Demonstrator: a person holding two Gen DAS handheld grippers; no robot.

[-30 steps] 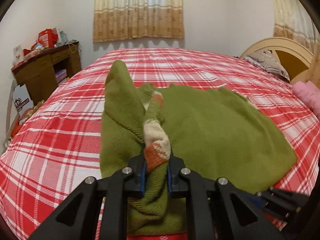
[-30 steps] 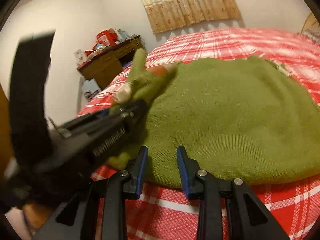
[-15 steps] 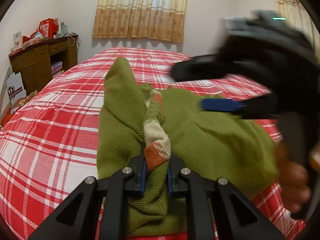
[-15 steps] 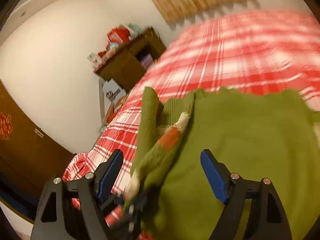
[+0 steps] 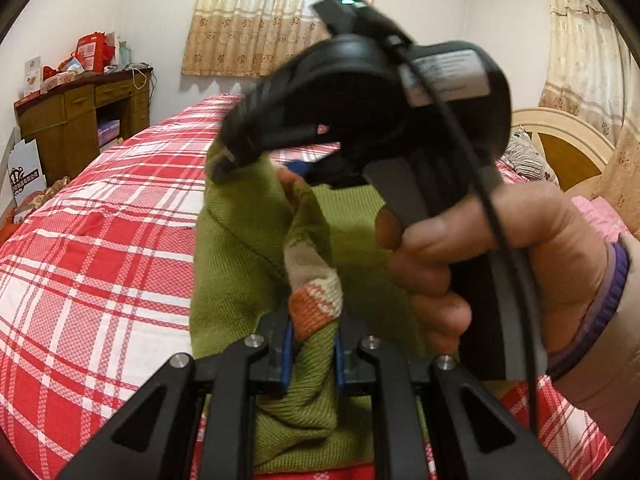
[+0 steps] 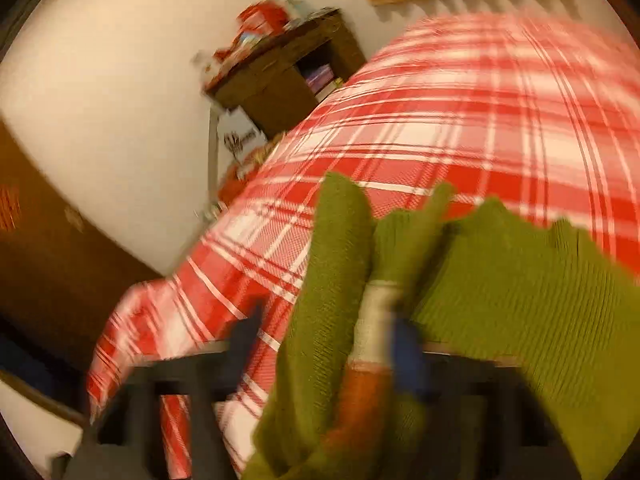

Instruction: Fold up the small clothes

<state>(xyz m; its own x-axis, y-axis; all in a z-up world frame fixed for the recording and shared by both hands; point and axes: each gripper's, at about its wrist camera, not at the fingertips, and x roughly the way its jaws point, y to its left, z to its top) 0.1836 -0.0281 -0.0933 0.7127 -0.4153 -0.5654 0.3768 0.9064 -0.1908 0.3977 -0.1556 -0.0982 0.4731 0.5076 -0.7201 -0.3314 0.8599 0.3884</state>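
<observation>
A green knitted sweater (image 5: pixel 236 240) lies on the red plaid bed (image 5: pixel 100 248). My left gripper (image 5: pixel 312 354) is shut on its raised sleeve, near the orange and cream striped cuff (image 5: pixel 316 300). My right gripper (image 5: pixel 256 160) crosses just in front of the left camera, held in a hand, its fingers reaching over the raised sleeve. In the blurred right wrist view, the right gripper (image 6: pixel 324 344) is open with the sleeve and cuff (image 6: pixel 372 332) between its jaws; the sweater (image 6: pixel 520 300) spreads to the right.
A wooden desk (image 5: pixel 80 120) with red boxes stands at the left wall. A cream headboard (image 5: pixel 560 140) and pillows are at the right. Curtains (image 5: pixel 276 20) hang on the back wall. The bed's left edge drops off near the desk (image 6: pixel 288 80).
My right gripper has swung up and left over the sweater, opened wide, and now straddles the raised sleeve. My left gripper still holds the sleeve in place.
</observation>
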